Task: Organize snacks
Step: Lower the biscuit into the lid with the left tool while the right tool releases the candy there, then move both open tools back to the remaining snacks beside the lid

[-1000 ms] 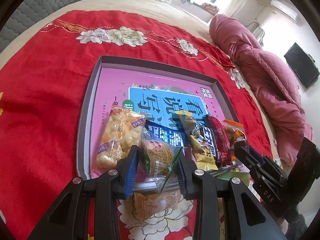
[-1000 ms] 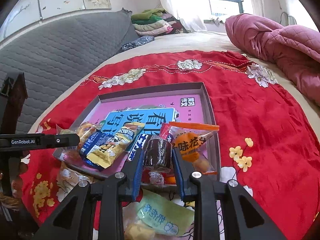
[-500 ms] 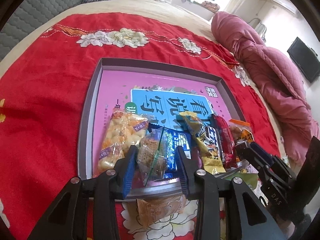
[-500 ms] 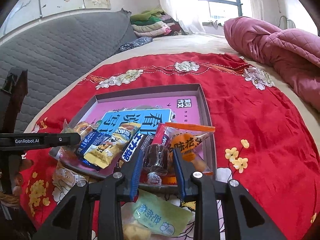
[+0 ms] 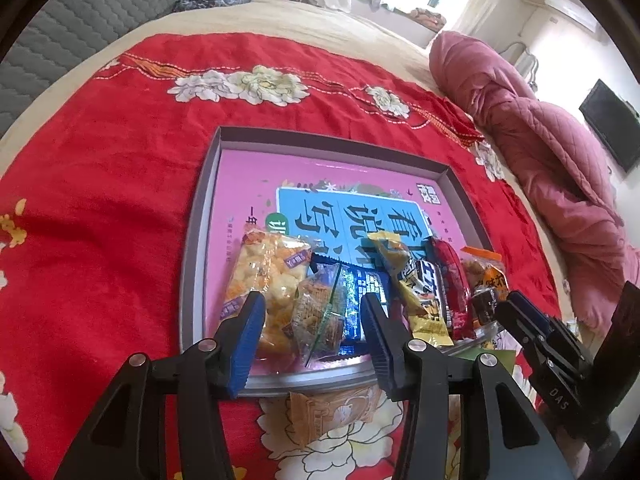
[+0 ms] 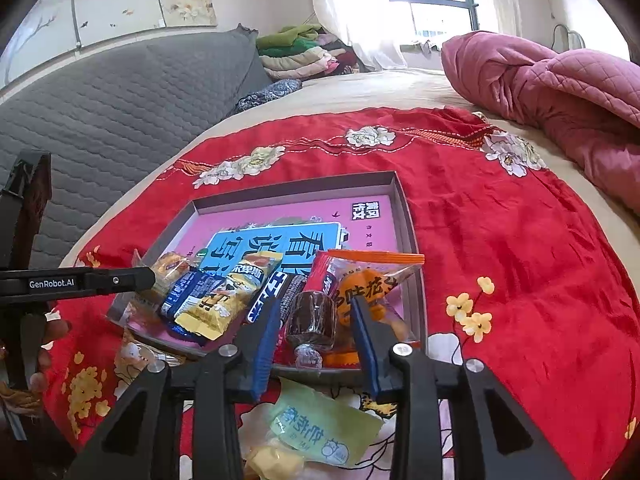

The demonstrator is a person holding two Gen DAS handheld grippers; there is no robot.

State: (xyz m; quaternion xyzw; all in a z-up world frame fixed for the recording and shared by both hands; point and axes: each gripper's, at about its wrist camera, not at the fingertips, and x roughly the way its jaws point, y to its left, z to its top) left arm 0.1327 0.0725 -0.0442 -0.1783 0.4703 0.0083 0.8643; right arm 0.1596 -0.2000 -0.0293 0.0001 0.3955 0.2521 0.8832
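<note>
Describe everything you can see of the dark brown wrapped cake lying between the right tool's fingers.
The dark brown cake is a short round piece sealed in clear, glossy plastic with a twisted, crimped end toward the camera. It lies in the near edge of the grey tray, resting against the orange snack packet and a red-and-blue bar. The right tool straddles it with jaws opening; its blue pads no longer press on the wrapper.

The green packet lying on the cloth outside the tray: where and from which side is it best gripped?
Grip the green packet across its narrow width, from above. It lies flat on the red cloth just short of the tray, so probably only its edges give the pads purchase.
</note>
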